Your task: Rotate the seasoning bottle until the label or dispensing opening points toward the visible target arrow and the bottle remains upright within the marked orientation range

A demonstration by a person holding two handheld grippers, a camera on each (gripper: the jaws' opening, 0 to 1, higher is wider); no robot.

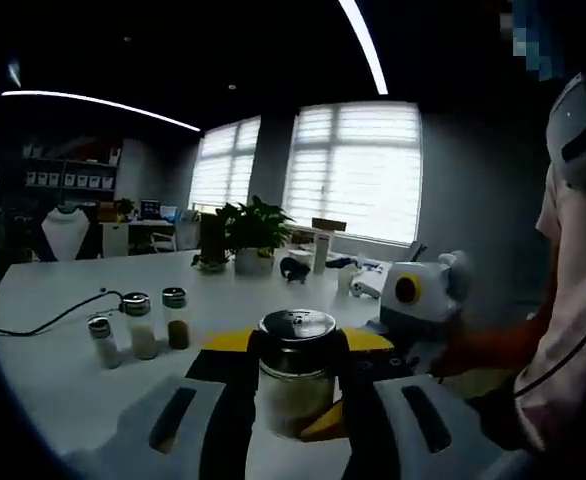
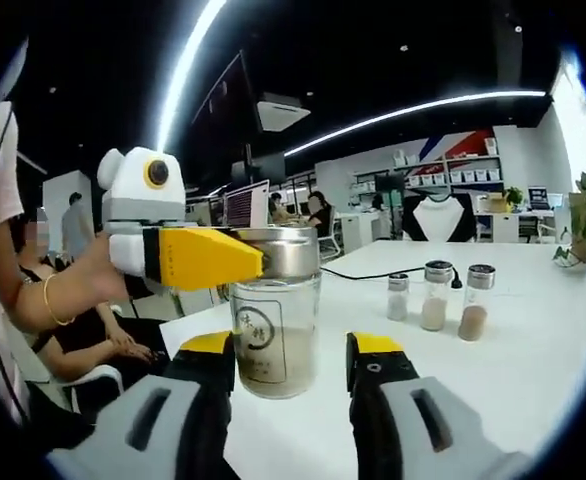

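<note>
1. In the left gripper view, an office is stretching out behind a white table (image 1: 63, 370), with bright blinds, a potted plant (image 1: 253, 232) and three small shakers (image 1: 138, 325) standing in a row well to one side.
2. My left gripper (image 1: 295, 395) is reaching around the seasoning bottle (image 1: 295, 375), which is standing upright on the table between my jaws; the pads are sitting right at the glass, though I cannot tell whether they are pressing.
3. In the right gripper view, the same bottle is standing just ahead of my right gripper (image 2: 291, 375), whose jaws are spread wide and holding nothing.
4. There the left gripper's yellow tips are meeting the bottle's metal cap, and the label (image 2: 256, 335) is facing my right camera.
5. I am judging this the turning step; no target arrow is showing, so next I should be twisting slowly, keeping the bottle vertical.
</note>
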